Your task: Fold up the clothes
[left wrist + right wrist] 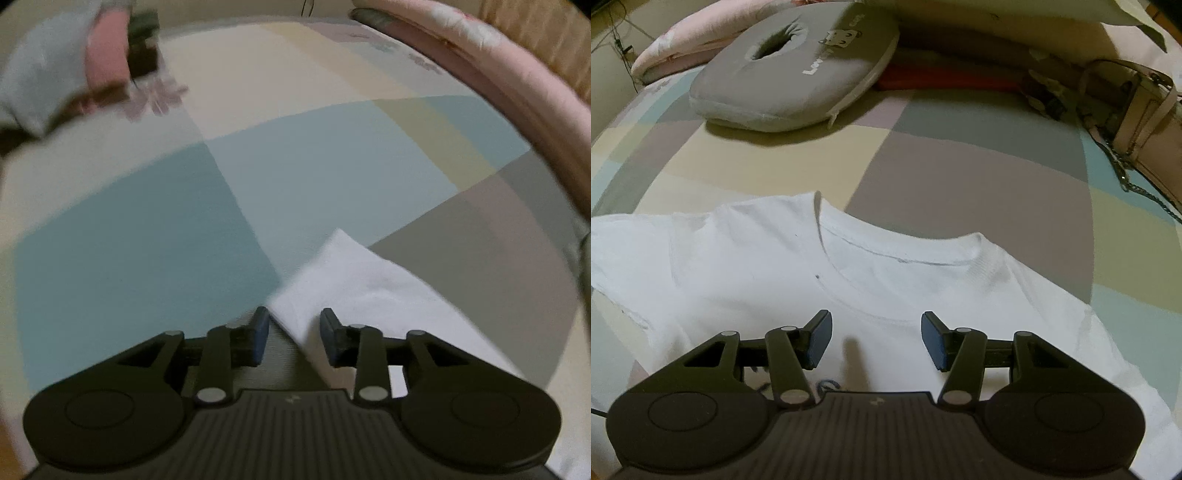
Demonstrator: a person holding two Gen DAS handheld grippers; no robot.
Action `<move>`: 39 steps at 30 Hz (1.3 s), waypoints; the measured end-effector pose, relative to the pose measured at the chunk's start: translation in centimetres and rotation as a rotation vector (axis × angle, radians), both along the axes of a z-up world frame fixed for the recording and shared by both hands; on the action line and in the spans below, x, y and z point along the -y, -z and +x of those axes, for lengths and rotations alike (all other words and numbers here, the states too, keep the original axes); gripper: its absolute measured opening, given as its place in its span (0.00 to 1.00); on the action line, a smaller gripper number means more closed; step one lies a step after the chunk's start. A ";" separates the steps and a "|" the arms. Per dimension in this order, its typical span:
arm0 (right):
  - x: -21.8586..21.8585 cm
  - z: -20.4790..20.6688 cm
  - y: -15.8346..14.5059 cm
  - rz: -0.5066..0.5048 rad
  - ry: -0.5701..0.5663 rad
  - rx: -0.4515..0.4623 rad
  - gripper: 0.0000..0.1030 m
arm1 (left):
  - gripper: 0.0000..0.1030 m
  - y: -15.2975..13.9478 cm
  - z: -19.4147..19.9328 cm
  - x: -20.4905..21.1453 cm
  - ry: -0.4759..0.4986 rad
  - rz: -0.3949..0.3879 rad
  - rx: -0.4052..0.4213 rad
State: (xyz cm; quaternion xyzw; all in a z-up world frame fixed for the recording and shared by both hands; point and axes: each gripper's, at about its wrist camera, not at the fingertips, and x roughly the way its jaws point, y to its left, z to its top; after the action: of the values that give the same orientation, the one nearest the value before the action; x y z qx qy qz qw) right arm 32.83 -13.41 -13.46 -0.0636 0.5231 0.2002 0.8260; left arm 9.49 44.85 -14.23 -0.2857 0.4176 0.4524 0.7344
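A white T-shirt (746, 266) lies spread flat on a patchwork bed sheet (960, 177), its round collar (897, 258) facing me. My right gripper (877, 339) hovers just below the collar with its blue pads wide apart and nothing between them. In the left wrist view a corner of the white T-shirt (369, 280) points up the sheet. A fold of its edge runs between the fingers of my left gripper (294, 328). Those jaws stand partly apart and neither pad presses on the cloth.
A grey cushion with a centre hole (798, 70) and a pink pillow (687, 40) lie at the far side. A beige handbag with a chain (1145, 122) sits far right. Pink bedding (498, 74) borders the left view; a blurred pale and pink shape (74, 66) is top left.
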 end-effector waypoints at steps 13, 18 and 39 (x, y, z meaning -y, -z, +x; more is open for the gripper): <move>3.8 -0.6 1.4 -0.045 0.196 0.024 0.62 | 0.40 -3.4 13.0 18.9 0.829 -0.055 0.036; 5.6 -0.7 2.2 -0.067 0.250 0.047 0.63 | 0.40 -1.8 18.9 29.7 1.205 -0.107 0.097; 7.0 5.0 4.9 0.038 0.223 0.130 0.94 | 0.43 1.7 28.0 40.4 1.414 -0.046 0.089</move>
State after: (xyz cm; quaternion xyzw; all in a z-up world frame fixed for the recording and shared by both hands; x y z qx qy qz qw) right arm 37.81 -20.39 -18.40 -0.0022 0.4684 0.1122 0.8764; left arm 37.48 4.46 -15.93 0.0203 0.4821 -0.1539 0.8622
